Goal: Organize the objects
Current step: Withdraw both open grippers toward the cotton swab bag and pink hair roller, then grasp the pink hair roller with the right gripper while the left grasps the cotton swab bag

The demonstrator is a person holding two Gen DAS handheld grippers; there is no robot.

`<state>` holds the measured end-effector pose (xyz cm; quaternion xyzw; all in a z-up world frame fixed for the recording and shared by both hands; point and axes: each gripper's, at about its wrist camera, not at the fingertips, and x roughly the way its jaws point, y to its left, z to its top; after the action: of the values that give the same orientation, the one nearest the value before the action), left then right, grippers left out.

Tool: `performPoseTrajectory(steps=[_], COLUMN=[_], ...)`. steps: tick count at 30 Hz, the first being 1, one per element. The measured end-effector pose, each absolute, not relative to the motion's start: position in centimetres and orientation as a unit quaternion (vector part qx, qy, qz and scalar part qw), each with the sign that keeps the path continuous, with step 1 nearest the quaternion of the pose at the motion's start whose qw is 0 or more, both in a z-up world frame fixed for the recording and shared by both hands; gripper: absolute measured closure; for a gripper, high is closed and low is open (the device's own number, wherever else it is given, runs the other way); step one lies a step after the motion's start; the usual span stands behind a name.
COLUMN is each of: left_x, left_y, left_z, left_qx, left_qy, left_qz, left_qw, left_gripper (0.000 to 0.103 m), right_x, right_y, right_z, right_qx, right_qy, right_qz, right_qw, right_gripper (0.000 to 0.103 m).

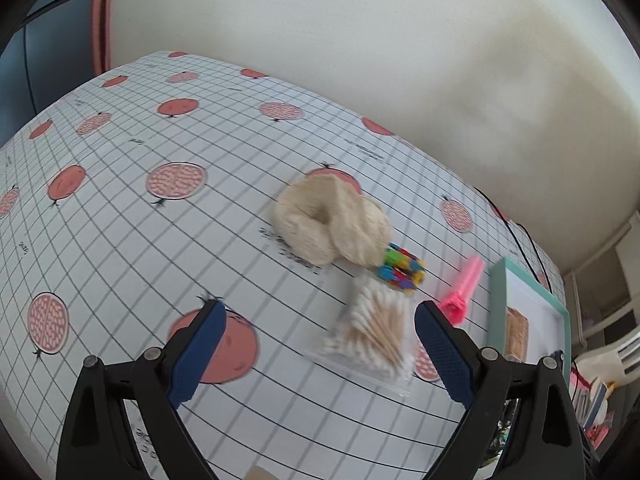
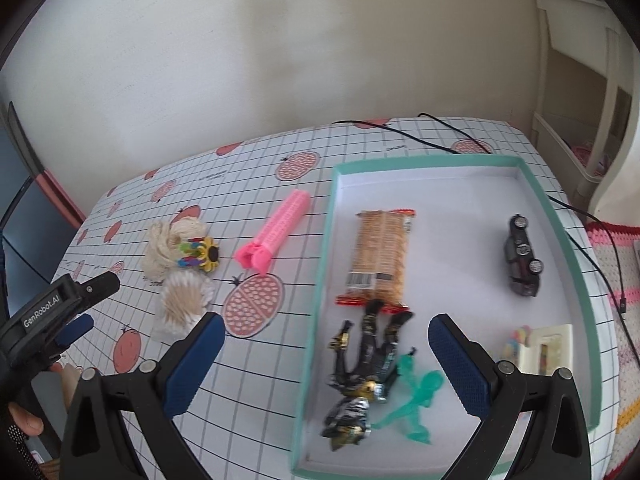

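Both our grippers, left (image 1: 316, 340) and right (image 2: 326, 354), gape wide and empty. Left of the tray (image 2: 320, 280) lie swabs (image 2: 184, 300), yarn (image 2: 164, 248) and curler (image 2: 276, 230); bare cloth (image 1: 140, 220) beyond them.

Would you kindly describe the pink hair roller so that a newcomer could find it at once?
Start at the teal-rimmed tray on the checked tablecloth. Just outside its left wall lies the pink hair roller, a ribbed tube lying flat, apart from the cotton swabs. It is the only bright pink, rod-shaped thing there; its neighbours are beige or multicoloured.
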<state>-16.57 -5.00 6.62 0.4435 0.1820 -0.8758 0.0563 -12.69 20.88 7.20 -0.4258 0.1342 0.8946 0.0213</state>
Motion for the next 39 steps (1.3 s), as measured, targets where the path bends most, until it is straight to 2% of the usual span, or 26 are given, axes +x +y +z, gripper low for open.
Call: performPoseTrajectory(steps=[9, 18, 29, 39], left_x=[-16.8, -17.7, -19.9, -21.1], left_y=[-8.3, -6.5, -4.0, -1.0], left_z=[5.9, 5.4, 4.0, 2.3], left_qx=[0.450, 0.462, 0.473, 0.488], left_qy=[0.195, 0.182, 0.153, 0.112], left_qz=[-0.868, -0.866, -0.867, -0.866], left_qw=[0.081, 0.054, 0.030, 0.017], left_gripper=[0.008, 0.008, 0.008, 0.008], right_x=[-14.5, -16.7, -21.5, -25.4], right_y=[15.8, 14.0, 16.4, 16.2], right_z=[6.6, 6.8, 7.7, 5.7], right_qx=[-0.427, -0.433, -0.442, -0.478], right_qy=[0.143, 0.118, 0.123, 0.104], right_qz=[0.893, 0.893, 0.888, 0.872], right_qw=[-0.023, -0.025, 0.001, 0.004], right_gripper=[0.000, 0.001, 0.015, 0.030])
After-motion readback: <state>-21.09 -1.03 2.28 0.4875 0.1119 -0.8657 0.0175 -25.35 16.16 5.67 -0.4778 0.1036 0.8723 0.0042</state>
